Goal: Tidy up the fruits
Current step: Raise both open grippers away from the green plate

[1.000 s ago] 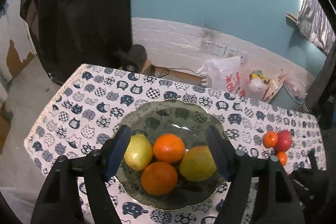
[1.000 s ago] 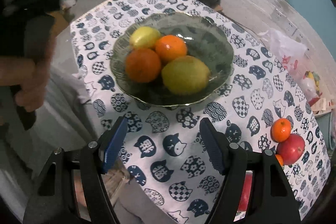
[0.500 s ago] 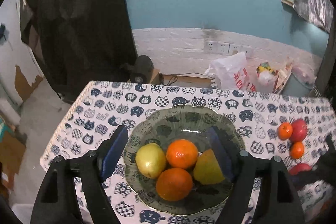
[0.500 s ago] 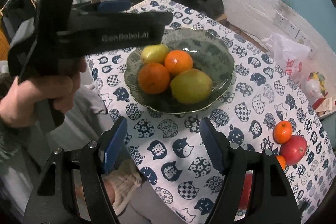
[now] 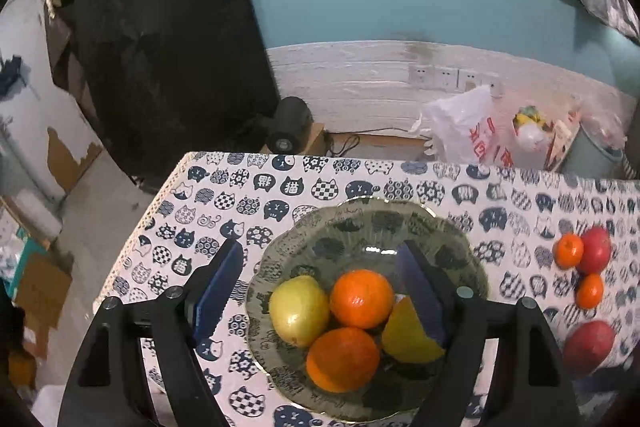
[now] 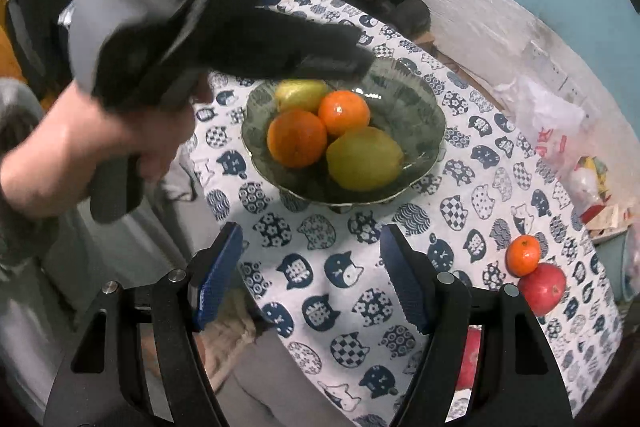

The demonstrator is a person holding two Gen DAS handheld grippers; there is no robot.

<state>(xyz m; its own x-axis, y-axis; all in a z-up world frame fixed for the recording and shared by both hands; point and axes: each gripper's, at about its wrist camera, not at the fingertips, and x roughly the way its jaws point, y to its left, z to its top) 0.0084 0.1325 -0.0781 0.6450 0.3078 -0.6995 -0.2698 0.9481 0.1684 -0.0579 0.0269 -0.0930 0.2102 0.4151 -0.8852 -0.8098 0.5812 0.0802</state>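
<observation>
A dark glass bowl [image 5: 360,223] [image 6: 420,107] on the cat-print tablecloth holds two oranges [image 5: 362,299] [image 6: 297,137] and two yellow-green pears [image 5: 298,309] [image 6: 364,159]. My left gripper [image 5: 320,291] is open and empty, raised above the bowl's near side. My right gripper [image 6: 310,279] is open and empty above the cloth in front of the bowl. To the right lie two small mandarins [image 5: 568,250] [image 6: 523,255] and two red apples [image 5: 596,250] [image 6: 542,289].
The table's left edge [image 5: 132,243] drops to the floor. A black speaker [image 5: 288,129], a white plastic bag [image 5: 468,131] and clutter sit behind the table by the wall. The left hand and its gripper body [image 6: 168,39] fill the upper left of the right wrist view.
My left gripper has risen and drawn back, so the bowl sits lower and rightward in its view. The right gripper has lifted slightly; the left hand now looms larger in its view.
</observation>
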